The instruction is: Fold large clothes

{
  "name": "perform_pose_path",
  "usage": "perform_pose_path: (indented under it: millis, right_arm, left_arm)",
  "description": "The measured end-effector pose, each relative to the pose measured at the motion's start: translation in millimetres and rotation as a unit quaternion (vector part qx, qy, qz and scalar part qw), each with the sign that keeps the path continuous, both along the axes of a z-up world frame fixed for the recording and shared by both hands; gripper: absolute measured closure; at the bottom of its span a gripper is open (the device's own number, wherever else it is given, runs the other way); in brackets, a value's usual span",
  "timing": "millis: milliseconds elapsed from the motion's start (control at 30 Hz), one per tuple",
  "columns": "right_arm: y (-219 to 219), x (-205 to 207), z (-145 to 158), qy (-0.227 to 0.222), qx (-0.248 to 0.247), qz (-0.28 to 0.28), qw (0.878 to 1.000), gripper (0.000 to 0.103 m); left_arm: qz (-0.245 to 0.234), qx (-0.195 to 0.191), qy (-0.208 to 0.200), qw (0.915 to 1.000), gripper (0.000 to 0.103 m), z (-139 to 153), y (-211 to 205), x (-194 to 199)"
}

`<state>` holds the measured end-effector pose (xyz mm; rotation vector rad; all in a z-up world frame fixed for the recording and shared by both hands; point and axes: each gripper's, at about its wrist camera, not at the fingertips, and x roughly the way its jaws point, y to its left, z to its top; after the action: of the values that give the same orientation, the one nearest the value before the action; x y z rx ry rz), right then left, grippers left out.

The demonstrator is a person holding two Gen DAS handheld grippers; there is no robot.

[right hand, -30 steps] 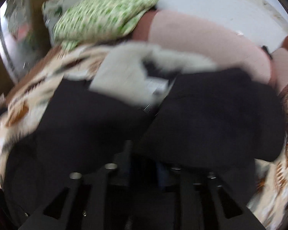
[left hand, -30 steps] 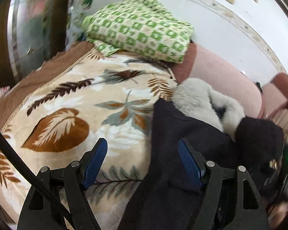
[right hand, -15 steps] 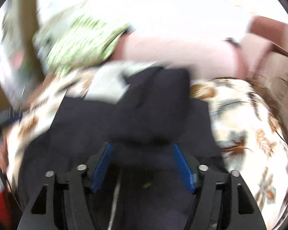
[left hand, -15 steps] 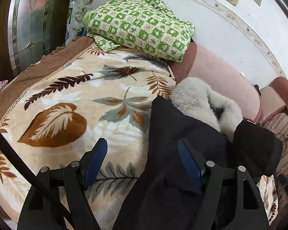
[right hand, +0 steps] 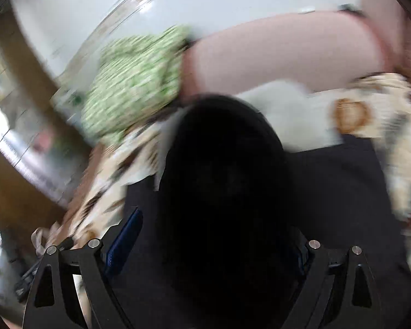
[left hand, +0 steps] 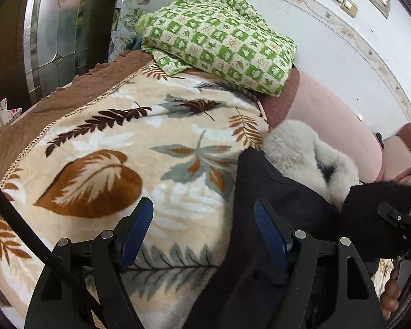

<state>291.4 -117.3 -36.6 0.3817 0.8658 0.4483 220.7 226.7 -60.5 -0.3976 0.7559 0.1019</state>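
Black coat (left hand: 274,200) lies on the leaf blanket (left hand: 117,148), its fur collar (left hand: 296,148) against the pink sofa back. Left gripper (left hand: 204,230) hovers wide over the coat's edge. Right gripper (right hand: 205,241) spread wide, a dark fold bunched between its fingers.

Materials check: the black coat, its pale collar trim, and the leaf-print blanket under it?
Black coat: matte, dense dark cloth with no sheen, possibly wool-like; the weave is not resolvable. Collar trim: long, fluffy grey-white pile, so fur or faux fur; which one can't be told. Leaf-print blanket: plush fleece-type fabric, with a short soft nap and slight sheen on the printed leaves.
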Motion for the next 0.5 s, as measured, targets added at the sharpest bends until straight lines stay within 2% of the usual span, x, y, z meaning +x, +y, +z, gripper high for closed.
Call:
perform_pose_path:
  millis: [133,233,300,400,467,500]
  right_arm:
    - [38.0,-3.2,7.2,-0.005,0.044,0.081,0.996,0.010]
    - [40.8,-18.5,19.4,-0.029,0.028,0.094,0.995,0.010]
    - [31.8,-25.3,21.8,-0.041,-0.002,0.068,0.997,0.010]
    - [16.7,-27.2,12.8,-0.048,-0.074,0.011,0.996,0.011]
    - [3.5,-19.9,0.4,-0.031,-0.093,-0.017,0.995,0.021]
    - [-2.5,-15.9,-9.5,-0.015,-0.100,-0.032,0.994,0.030]
  left_arm:
    - [-0.018,-0.027,0.008,0.9994,0.028,-5.5,3.6,5.4]
    - [-0.038,-0.043,0.011,0.9983,0.028,-7.9,-1.9,9.9]
    - [-0.047,-0.043,0.012,0.9979,0.027,-10.2,-8.7,12.7]
    - [-0.075,-0.046,0.018,0.9959,0.027,-16.8,-25.7,20.0]
    - [-0.092,-0.055,0.019,0.9940,0.027,-20.5,-35.2,25.6]
    - [-0.104,-0.065,0.017,0.9923,0.027,-22.6,-40.8,29.0]
